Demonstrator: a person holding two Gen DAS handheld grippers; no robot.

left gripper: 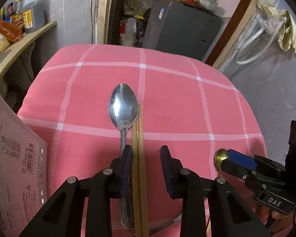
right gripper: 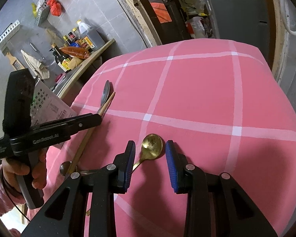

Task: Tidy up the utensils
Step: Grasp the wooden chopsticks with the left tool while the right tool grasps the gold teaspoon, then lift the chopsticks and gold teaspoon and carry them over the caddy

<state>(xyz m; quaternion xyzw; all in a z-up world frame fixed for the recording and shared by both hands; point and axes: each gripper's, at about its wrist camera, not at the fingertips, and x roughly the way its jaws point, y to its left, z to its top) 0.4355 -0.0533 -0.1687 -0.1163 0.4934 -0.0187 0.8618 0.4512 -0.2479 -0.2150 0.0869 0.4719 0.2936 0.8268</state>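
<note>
Presently, the chopsticks [left gripper: 140,158] are seen lying lengthwise between the released pads of the left gripper [left gripper: 147,169], beside the steel spoon [left gripper: 123,106]. The gold spoon [right gripper: 152,146] is framed by the right gripper [right gripper: 151,164], likewise unclenched, handle angled leftward.

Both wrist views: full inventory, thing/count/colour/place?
tablecloth: 1, pink with white grid, covers table
large spoon: 1, silver, left of chopsticks, touching
chopsticks: 1 pair, tan wood, between left claw's fingers
small spoon: 1, gold, between right claw's fingers
second small spoon: 1, silver, near edge by chopstick ends
perforated basket: 1, white, left of table
bottles: several, mixed, side shelf
left claw: open
right claw: open
hand: 1, holds left claw
</note>
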